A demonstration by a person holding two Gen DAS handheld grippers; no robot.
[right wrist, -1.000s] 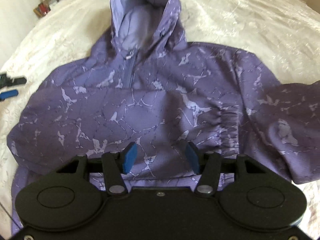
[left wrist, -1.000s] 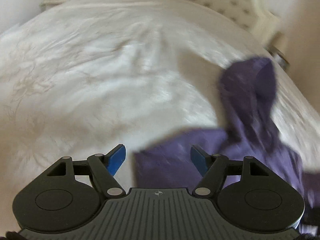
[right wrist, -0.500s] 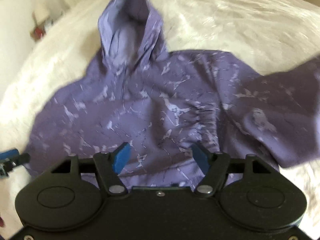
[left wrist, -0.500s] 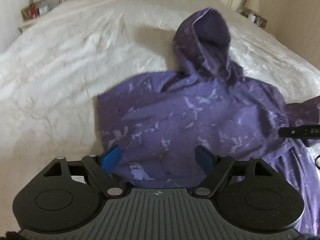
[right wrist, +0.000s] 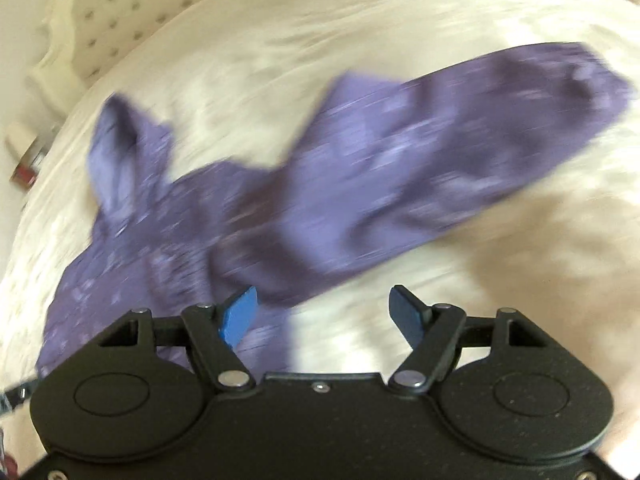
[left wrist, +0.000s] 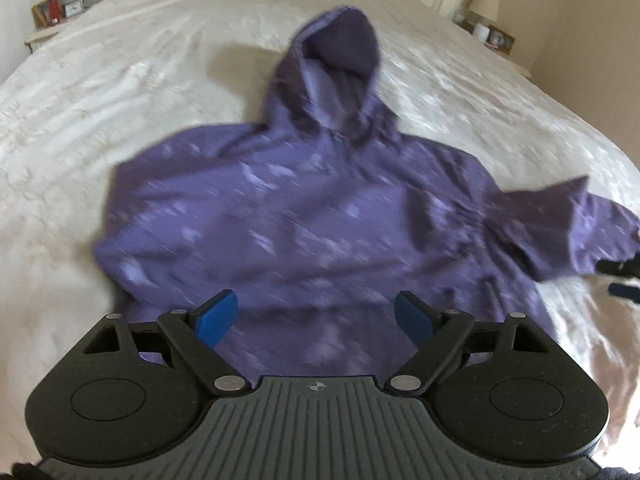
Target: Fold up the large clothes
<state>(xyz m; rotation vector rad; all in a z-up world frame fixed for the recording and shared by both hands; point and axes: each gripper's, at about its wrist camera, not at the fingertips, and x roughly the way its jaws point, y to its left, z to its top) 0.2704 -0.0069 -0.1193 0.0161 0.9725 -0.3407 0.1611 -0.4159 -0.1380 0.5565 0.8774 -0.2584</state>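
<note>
A purple hoodie (left wrist: pixel 304 216) with pale marbling lies flat on the white bed, hood (left wrist: pixel 340 56) pointing to the headboard. Its left sleeve is folded across the chest; the right sleeve (left wrist: pixel 568 224) sticks out to the right. My left gripper (left wrist: pixel 316 316) is open and empty above the hoodie's lower hem. My right gripper (right wrist: pixel 324 312) is open and empty near the base of the outstretched sleeve (right wrist: pixel 440 152), with the hoodie body (right wrist: pixel 140 256) to its left. The right gripper's tip (left wrist: pixel 620 276) shows at the right edge of the left wrist view. Both views are motion-blurred.
The white bedspread (left wrist: pixel 120 92) surrounds the hoodie. A tufted headboard (right wrist: pixel 100 12) stands at the far end. Nightstands with lamps and small items flank the bed on the left (left wrist: pixel 60 4) and right (left wrist: pixel 492 28).
My left gripper swung right, from the bedspread to over the hoodie's hem. My right gripper swung right, from over the hoodie's body toward the outstretched sleeve. Both stayed open.
</note>
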